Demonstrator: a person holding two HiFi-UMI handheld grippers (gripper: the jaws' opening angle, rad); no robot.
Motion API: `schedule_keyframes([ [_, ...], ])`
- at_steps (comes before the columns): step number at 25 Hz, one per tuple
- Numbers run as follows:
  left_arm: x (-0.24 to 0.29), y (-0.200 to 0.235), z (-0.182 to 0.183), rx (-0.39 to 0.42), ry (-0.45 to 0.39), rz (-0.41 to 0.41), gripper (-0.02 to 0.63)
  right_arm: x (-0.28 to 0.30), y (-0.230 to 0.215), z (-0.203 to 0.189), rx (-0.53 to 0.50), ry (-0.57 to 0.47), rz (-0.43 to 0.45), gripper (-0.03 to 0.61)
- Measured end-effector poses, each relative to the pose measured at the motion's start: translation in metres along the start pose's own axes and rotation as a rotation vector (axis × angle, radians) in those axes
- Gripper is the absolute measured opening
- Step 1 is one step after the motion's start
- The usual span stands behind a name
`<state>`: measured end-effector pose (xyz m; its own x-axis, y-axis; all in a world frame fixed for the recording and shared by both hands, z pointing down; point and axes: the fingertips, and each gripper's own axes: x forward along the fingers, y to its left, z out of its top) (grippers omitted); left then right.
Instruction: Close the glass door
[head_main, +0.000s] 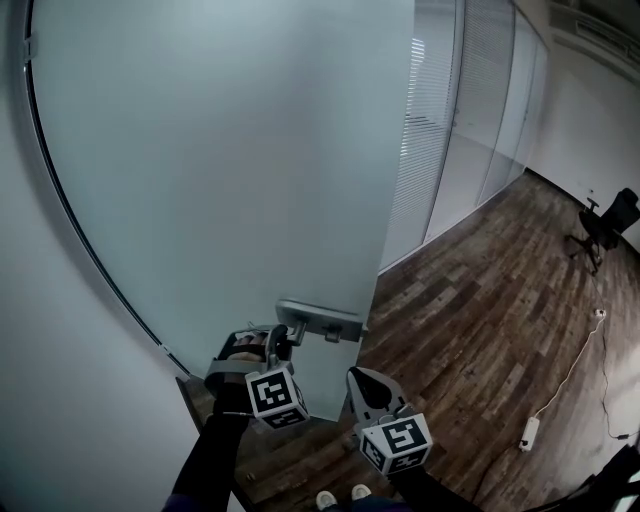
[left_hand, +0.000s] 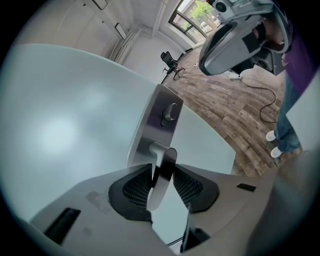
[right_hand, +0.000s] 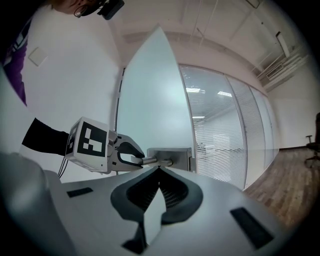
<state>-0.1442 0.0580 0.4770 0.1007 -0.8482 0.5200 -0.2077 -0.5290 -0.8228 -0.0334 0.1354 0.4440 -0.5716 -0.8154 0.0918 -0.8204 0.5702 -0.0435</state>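
The frosted glass door (head_main: 220, 150) stands partly open, its free edge toward the wooden floor. A metal lever handle (head_main: 325, 322) sits on a plate near that edge. My left gripper (head_main: 280, 336) is shut on the lever. In the left gripper view the lever (left_hand: 162, 172) runs between both ribbed pads, below the handle plate (left_hand: 160, 120). My right gripper (head_main: 358, 378) hovers just right of and below the handle, touching nothing. In the right gripper view its jaws (right_hand: 159, 169) meet at the tips with nothing between them, pointing level at the handle (right_hand: 167, 159) and the left gripper (right_hand: 127, 155).
A white wall (head_main: 60, 380) borders the door's hinge side. Glass partitions with blinds (head_main: 450, 120) run back on the right. A black office chair (head_main: 605, 225) stands far right. A power strip (head_main: 530, 432) and its cable lie on the wooden floor.
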Motion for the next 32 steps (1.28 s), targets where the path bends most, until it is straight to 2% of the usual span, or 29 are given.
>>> schedule_keyframes([
  [7, 0.022, 0.018, 0.019, -0.042, -0.054, -0.031, 0.118, 0.017, -0.023, 0.006, -0.007, -0.012, -0.053, -0.009],
  [10, 0.037, 0.022, 0.015, -0.022, -0.027, -0.045, 0.118, 0.033, -0.032, 0.011, -0.015, -0.019, -0.053, -0.009],
  [18, 0.068, 0.038, 0.023, -0.050, -0.034, -0.062, 0.118, 0.075, -0.068, 0.023, -0.026, -0.036, -0.020, -0.009],
  [28, 0.121, 0.061, 0.025, -0.066, 0.033, -0.078, 0.118, 0.123, -0.116, 0.030, -0.015, -0.044, 0.029, -0.009],
  [32, 0.140, 0.076, 0.024, -0.097, 0.030, -0.074, 0.118, 0.138, -0.126, 0.035, -0.026, -0.038, 0.060, -0.009],
])
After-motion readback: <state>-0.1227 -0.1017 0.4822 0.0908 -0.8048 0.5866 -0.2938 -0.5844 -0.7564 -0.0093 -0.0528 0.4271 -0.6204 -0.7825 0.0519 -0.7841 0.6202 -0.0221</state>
